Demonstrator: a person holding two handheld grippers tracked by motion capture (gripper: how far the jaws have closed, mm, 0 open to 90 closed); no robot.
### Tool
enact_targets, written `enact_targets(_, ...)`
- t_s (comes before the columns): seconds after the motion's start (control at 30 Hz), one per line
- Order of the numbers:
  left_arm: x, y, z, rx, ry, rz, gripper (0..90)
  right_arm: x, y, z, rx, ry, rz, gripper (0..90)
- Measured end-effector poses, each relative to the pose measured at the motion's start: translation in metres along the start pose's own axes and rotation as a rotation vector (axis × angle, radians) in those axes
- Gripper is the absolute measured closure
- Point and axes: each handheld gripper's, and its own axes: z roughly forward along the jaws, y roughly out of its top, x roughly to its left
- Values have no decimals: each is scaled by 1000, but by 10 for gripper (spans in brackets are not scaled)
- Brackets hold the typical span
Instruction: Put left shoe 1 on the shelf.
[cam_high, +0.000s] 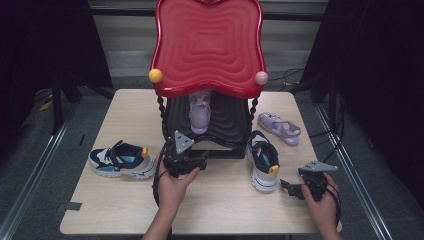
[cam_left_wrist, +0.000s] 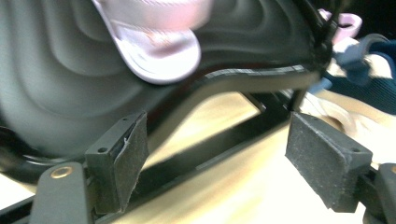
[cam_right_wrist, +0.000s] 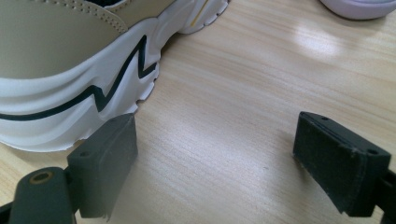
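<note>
Flanking black rack shelf (cam_high: 227, 131): blue sneakers (cam_high: 121, 161) (cam_high: 263, 160); purple sandal (cam_high: 199, 111) on it; both tongs (cam_high: 196, 161) (cam_high: 286, 185) wide open, empty.

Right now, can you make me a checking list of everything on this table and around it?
Surface: light wooden table, bare at the near edge.
Job's things: pink sandal on the black lower shelf of a rack with a red top tray; second pink sandal on the table to the right; one blue-and-white sneaker to the left, another to the right of the rack.
Clutter: nothing seen.
Grippers: left gripper open, jaws empty, at the shelf's front edge; right gripper open, empty, beside the right sneaker's sole.
Cables: some on the floor at far right.
Surroundings: dark curtains, grey floor.
</note>
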Motion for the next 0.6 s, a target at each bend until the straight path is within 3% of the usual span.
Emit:
enact_targets(0.13,-4,-7,1,19,-47,2,204,0,0,0,0,0,0,133)
enact_targets(0.2,-7,-11,2,34,-63,35,203,0,0,0,0,0,0,133)
enact_targets(0.3,-6,-15,3,59,-103,11,207,0,0,0,0,0,0,133)
enact_targets(0.6,-6,-29,4,110,-145,46,207,0,0,0,0,0,0,133)
